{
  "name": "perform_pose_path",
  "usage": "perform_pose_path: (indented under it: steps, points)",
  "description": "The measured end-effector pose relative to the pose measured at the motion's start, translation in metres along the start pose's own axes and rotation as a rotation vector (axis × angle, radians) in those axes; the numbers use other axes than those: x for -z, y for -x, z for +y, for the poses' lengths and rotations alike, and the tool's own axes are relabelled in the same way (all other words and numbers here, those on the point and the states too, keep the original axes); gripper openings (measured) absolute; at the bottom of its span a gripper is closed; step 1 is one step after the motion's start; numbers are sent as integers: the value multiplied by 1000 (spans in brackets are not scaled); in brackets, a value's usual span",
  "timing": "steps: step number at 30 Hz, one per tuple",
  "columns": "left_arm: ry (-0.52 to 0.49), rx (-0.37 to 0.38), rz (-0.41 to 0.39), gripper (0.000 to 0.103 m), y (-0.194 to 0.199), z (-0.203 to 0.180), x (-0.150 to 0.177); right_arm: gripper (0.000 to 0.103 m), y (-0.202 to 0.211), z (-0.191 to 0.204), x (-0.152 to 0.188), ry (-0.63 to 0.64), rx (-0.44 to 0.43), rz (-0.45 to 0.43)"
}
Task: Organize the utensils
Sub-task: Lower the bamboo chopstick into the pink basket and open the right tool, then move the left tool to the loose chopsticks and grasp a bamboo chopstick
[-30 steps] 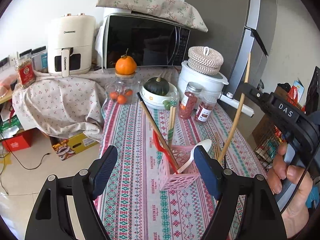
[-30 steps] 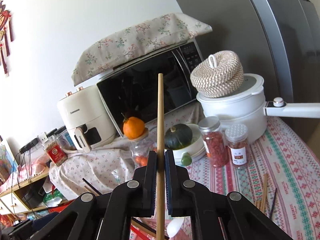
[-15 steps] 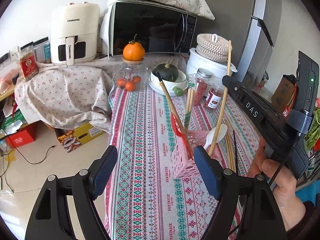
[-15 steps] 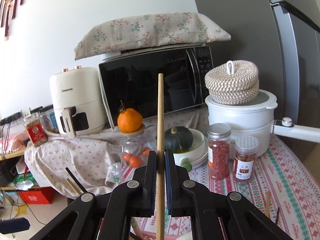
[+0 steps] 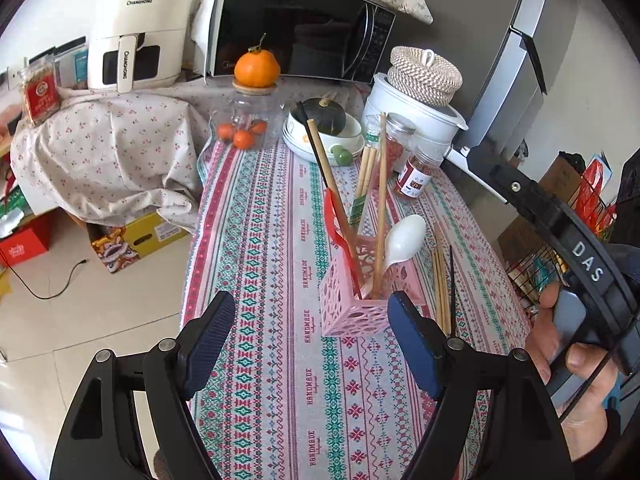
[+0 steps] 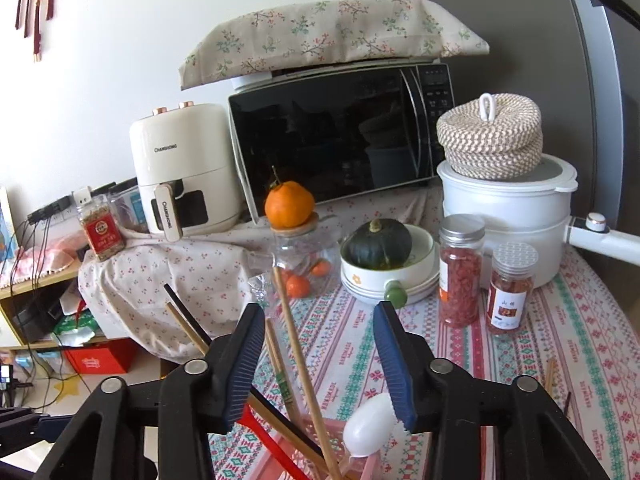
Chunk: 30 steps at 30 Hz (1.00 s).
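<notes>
Both our claws are spread apart: the right claw (image 6: 320,364) hangs just over the pink perforated holder (image 5: 362,288), where the smooth wooden chopstick (image 5: 380,204) stands. We should lift clear without snagging it. More slender chopsticks (image 5: 440,280) lie on the woven surface (image 5: 280,240) right of the holder; the left claw (image 5: 312,344) is near.

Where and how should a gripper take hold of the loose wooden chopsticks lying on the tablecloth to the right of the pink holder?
Grip the wooden chopsticks near mid-length, coming straight down from above with the fingers spanning their width. They lie flat and roughly parallel on the tablecloth, so only a top approach seems workable. The black chopstick lies close alongside and the pink holder is nearby, so keep the fingers narrow.
</notes>
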<state>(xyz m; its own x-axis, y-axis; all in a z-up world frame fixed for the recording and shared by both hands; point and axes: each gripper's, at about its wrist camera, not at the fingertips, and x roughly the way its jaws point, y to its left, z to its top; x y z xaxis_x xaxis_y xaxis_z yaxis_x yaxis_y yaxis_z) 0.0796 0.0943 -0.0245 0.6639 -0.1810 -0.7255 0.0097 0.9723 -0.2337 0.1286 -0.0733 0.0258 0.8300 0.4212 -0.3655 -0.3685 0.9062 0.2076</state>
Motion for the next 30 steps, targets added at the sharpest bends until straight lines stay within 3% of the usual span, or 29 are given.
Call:
perform_pose_path:
  steps: [4, 10, 18, 21, 23, 30]
  points:
    - [-42, 8, 21, 81, -2, -14, 7, 77, 18, -18, -3, -24, -14, 29]
    - [-84, 32, 86, 82, -14, -39, 22, 89, 36, -59, 4, -57, 28, 115]
    - [-242, 30, 116, 91, -27, -106, 40, 95, 46, -121, 28, -60, 166, 272]
    - [-302, 22, 117, 98, -34, -134, 47, 102, 49, -140, 37, -52, 220, 333]
    - [-321, 15, 121, 103, -42, -150, 51, 102, 53, -153, 41, -56, 242, 356]
    - [-306, -10, 161, 103, -83, -184, 49, 102, 58, -210, 48, -153, 313, 439]
